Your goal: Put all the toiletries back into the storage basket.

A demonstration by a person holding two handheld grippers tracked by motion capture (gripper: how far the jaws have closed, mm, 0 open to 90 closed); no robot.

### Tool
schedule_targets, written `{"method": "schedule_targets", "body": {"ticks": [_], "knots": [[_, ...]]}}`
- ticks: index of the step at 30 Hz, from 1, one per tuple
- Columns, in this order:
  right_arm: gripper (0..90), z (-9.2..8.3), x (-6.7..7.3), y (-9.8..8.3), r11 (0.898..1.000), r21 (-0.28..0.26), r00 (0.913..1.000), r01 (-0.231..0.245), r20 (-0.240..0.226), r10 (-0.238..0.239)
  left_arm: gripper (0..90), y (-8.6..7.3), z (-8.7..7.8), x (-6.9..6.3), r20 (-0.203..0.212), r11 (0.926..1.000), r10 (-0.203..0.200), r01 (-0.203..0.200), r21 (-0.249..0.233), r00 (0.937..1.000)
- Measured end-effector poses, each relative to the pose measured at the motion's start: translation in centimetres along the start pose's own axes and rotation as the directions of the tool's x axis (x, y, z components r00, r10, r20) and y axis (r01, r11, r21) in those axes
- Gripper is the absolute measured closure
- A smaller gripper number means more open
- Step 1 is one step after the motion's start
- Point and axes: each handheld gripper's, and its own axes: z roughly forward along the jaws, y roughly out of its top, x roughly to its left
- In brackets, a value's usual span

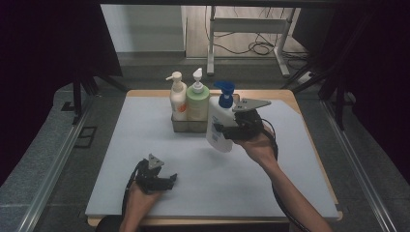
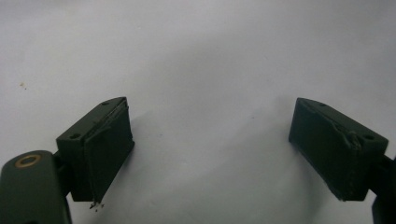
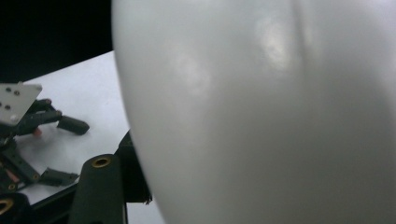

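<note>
Gripping a white bottle with a blue pump (image 1: 220,126), the right tongs (image 1: 227,131) held it tilted and lifted clear of the bench (image 1: 145,130), just beside a small rack (image 1: 180,124) at the far side. That rack carried a white-and-orange pump bottle (image 1: 177,98) and a green pump bottle (image 1: 197,99), touching each other. The left tongs (image 1: 170,180) rested near the front edge, jaws spread wide with nothing between them, well apart from the bottles.
</note>
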Motion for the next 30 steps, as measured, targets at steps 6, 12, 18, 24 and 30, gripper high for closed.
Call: {"method": "schedule_targets", "body": {"ticks": [6,12,18,24,30], "knots": [[37.7,-0.2,-0.8,0.9,1.000,-0.008,0.9995,-0.004,0.032,0.004,12.9,0.0,0.0,0.0,0.000,1.0000,0.000,0.000,0.000,1.0000],[37.7,0.0,-1.7,1.6,1.000,-0.004,0.9978,-0.013,0.065,0.013,12.9,0.0,0.0,0.0,0.000,1.0000,0.000,0.000,0.000,1.0000],[37.8,0.6,-2.6,2.1,1.000,-0.002,0.9949,-0.026,0.097,0.026,12.9,0.0,0.0,0.0,-0.001,1.0000,-0.001,0.001,-0.001,1.0000],[37.8,1.2,-3.3,2.3,0.999,0.002,0.9923,-0.035,0.119,0.034,12.9,0.0,0.0,0.0,-0.001,1.0000,-0.001,0.001,-0.001,1.0000],[37.7,1.7,-3.9,2.5,0.999,0.003,0.9899,-0.046,0.134,0.045,12.9,0.0,0.0,0.0,-0.001,1.0000,-0.001,0.001,-0.001,1.0000]]}}
